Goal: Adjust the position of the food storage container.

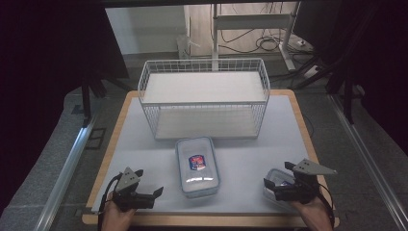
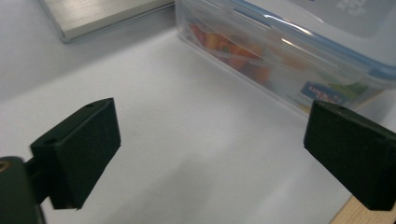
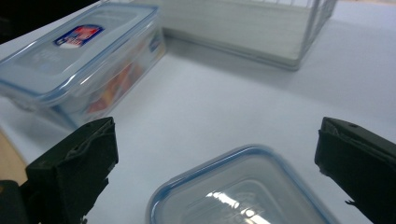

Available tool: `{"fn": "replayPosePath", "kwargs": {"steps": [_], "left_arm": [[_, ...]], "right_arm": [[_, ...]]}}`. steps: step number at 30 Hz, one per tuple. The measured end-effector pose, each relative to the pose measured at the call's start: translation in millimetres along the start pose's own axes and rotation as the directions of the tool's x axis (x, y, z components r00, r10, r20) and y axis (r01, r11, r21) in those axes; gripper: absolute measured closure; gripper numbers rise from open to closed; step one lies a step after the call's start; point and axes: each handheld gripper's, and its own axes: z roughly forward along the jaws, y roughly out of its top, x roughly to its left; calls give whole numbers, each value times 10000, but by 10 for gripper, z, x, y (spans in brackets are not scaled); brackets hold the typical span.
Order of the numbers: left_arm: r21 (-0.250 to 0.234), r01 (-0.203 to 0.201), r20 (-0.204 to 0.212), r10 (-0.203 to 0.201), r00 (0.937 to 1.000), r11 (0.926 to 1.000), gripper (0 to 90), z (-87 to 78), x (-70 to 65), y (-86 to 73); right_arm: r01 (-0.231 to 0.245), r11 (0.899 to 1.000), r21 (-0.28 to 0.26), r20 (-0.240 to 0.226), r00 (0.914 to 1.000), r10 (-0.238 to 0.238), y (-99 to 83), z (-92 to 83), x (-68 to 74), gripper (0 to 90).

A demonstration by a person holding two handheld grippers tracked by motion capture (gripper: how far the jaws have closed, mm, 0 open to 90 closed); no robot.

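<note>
Here the small box (image 1: 275, 183) sits at the table's near right corner, directly under the right gripper (image 1: 278, 185), whose jaws stand spread wide above its lid with nothing pinched; that looks like a line-up for a grab. The big box (image 1: 197, 166) lies mid-table, well apart, just in front of the wire basket (image 1: 204, 98). The left gripper (image 1: 149, 192) hovers near the front edge, jaws spread and empty, aimed toward the big box, probably waiting its turn.

The clear rectangular plastic food box with a blue-rimmed lid (image 1: 197, 166) carries a red-and-blue sticker (image 1: 197, 161) on its lid, and another label (image 2: 327, 93) on its side; the lettering on both is too blurred to read.
</note>
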Motion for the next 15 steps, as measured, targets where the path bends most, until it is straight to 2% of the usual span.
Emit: {"fn": "replayPosePath", "kwargs": {"steps": [1,2,4,5,6,9,15], "left_arm": [[0,0,0,0,10000,10000,41,0,0,0],[61,-202,-144,203,9997,9998,44,10,-17,6],[39,48,14,-48,10000,10000,51,10,-9,9],[39,48,14,-48,10000,10000,54,10,-9,9],[-26,277,126,-277,9995,9996,56,1,10,3],[-122,335,139,-333,9993,9994,57,-10,24,-2],[-198,500,159,-497,9986,9986,56,-1,38,-23]], "right_arm": [[0,10000,0,0,10000,0,0,0,0,0],[30,9997,232,-130,9999,-27,-12,18,14,0],[267,9985,478,92,9996,-271,-21,36,33,0],[267,9985,478,92,9996,-271,-21,36,33,0],[218,9980,599,139,9996,-227,-29,56,39,0],[122,9977,660,208,9997,-136,-33,67,37,0],[318,9967,750,471,9983,-354,-46,65,48,51]]}}
